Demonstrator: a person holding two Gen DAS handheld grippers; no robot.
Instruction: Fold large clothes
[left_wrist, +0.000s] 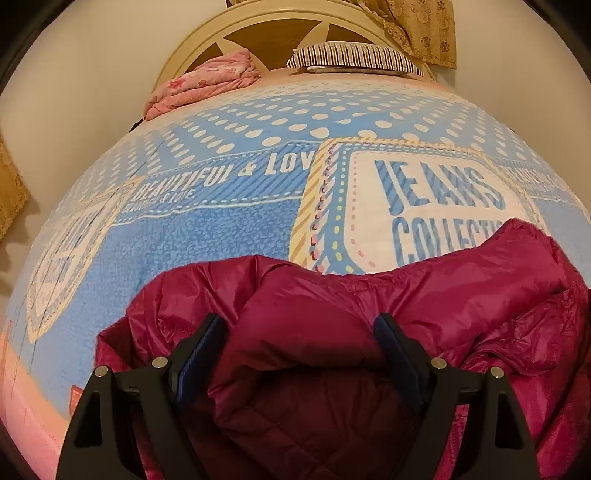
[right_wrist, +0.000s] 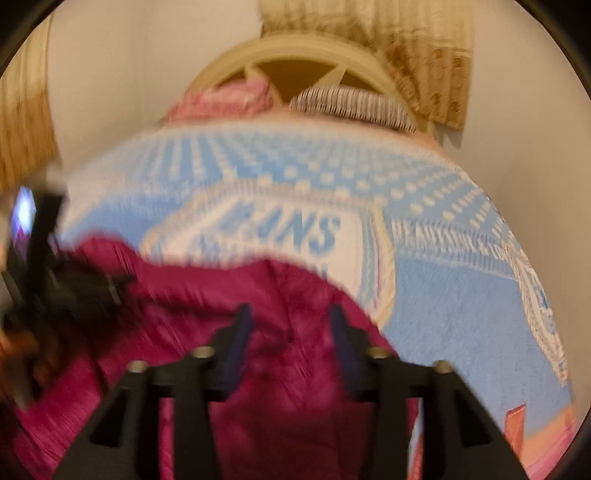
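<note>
A magenta quilted puffer jacket (left_wrist: 332, 317) lies crumpled on the near part of a bed with a blue and white printed blanket (left_wrist: 207, 229). My left gripper (left_wrist: 299, 328) is open, its fingers straddling a puffy fold of the jacket. In the blurred right wrist view the same jacket (right_wrist: 236, 325) fills the lower left. My right gripper (right_wrist: 291, 321) is open just above it, with jacket fabric seen between the fingers. The left gripper's body (right_wrist: 44, 280) shows at the left edge there.
At the head of the bed stand a cream headboard (left_wrist: 207, 37), a folded pink quilt (left_wrist: 207, 81) and a striped pillow (left_wrist: 354, 59). Yellow curtains (left_wrist: 421, 29) hang behind. The blanket's pink border (left_wrist: 22, 413) marks the near left bed edge.
</note>
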